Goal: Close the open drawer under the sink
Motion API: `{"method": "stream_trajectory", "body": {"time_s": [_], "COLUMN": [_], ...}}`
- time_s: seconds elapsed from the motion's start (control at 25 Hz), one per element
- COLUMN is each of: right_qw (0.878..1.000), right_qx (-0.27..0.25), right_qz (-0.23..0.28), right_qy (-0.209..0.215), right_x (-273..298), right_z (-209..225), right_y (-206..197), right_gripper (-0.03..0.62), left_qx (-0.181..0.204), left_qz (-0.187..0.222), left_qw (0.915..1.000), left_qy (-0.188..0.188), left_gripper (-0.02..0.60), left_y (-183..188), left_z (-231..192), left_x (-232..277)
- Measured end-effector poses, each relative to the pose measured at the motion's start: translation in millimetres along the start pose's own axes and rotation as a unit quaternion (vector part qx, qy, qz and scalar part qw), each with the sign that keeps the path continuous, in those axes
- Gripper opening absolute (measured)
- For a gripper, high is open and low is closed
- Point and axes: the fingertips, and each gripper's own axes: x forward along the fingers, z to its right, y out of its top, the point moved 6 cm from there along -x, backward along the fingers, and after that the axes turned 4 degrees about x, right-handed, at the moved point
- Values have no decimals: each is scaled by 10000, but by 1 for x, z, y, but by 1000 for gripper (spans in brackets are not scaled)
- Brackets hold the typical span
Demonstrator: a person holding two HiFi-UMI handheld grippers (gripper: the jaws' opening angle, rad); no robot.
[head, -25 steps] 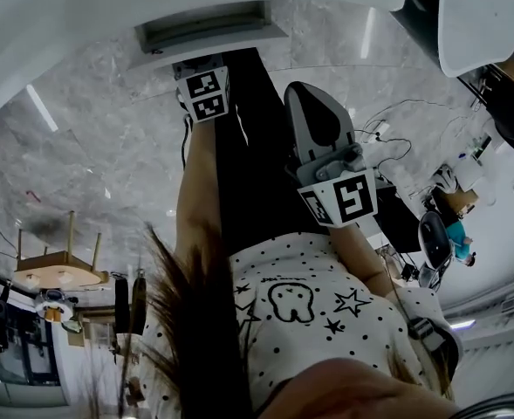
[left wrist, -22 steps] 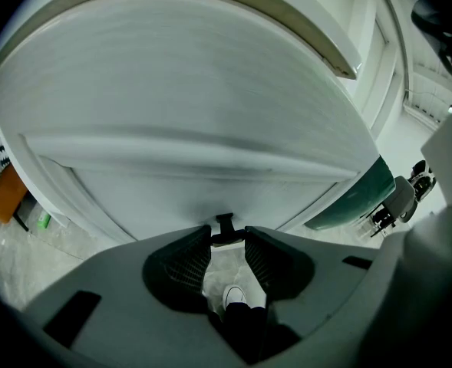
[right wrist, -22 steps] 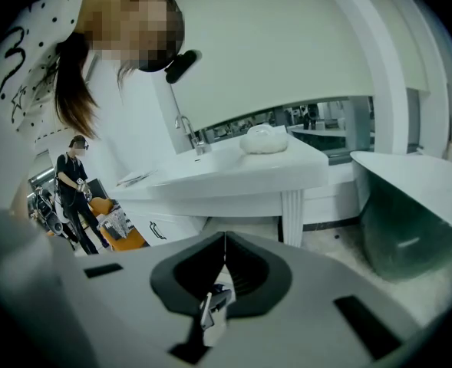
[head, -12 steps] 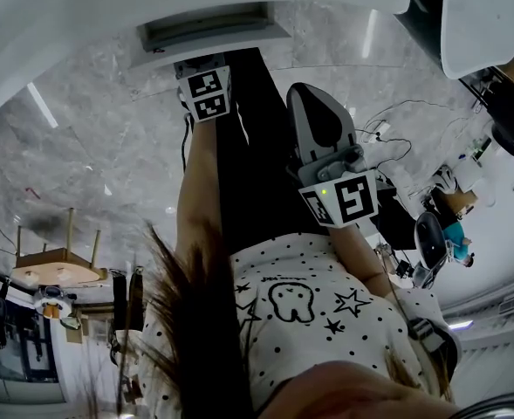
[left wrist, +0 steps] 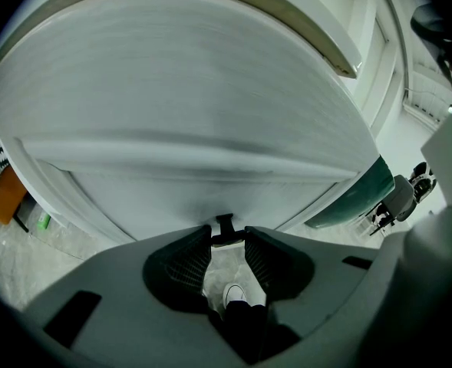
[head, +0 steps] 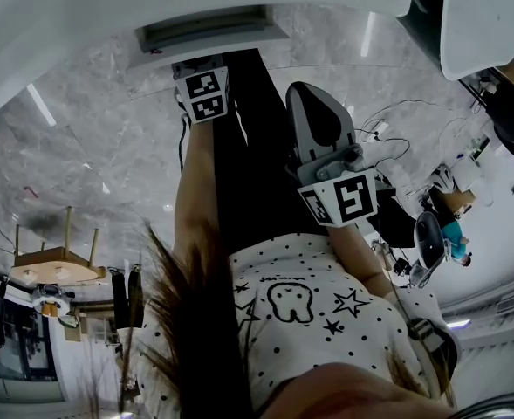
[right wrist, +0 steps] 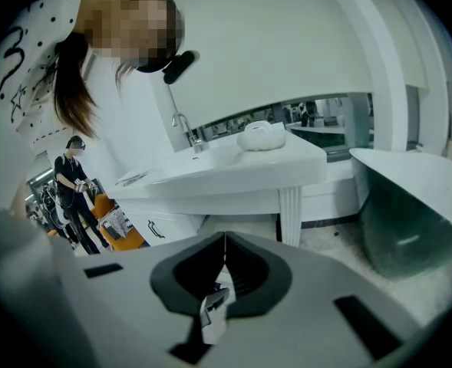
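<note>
Grey marble floor (head: 91, 147) spreads bare and wide out from the white drawer (left wrist: 210, 106), whose front fills the left gripper view edge to edge. The left hand-held gripper (left wrist: 226, 234) sits right at that front, jaws a little apart. A small dark piece shows at their tips, but what it is cannot be told. The right hand-held gripper (right wrist: 224, 241), farther from the drawer, has its jaws pressed together on nothing. Only its view shows a white sink table (right wrist: 233, 167) with a tap (right wrist: 187, 133). A wooden stool (head: 54, 260) stands well away from the drawer.
</note>
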Motion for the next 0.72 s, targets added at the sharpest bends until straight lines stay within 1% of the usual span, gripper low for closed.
{"method": "stream_trajectory", "body": {"time_s": [0.48, 0.72], "right_qw": [10000, 10000], "right_qx": [36, 54], "right_qz": [-25, -57], "right_qy": [-18, -26], "right_x": [3, 5], "right_z": [2, 6], "right_y": [0, 0], "right_gripper": [14, 15], "left_qx": [-71, -136], "left_qz": [-68, -192], "left_qw": [9999, 9997], "left_qy": [32, 85], "left_gripper": [138, 138], "left_y": [1, 5], "left_z": [-2, 1], "left_x": [-1, 1]}}
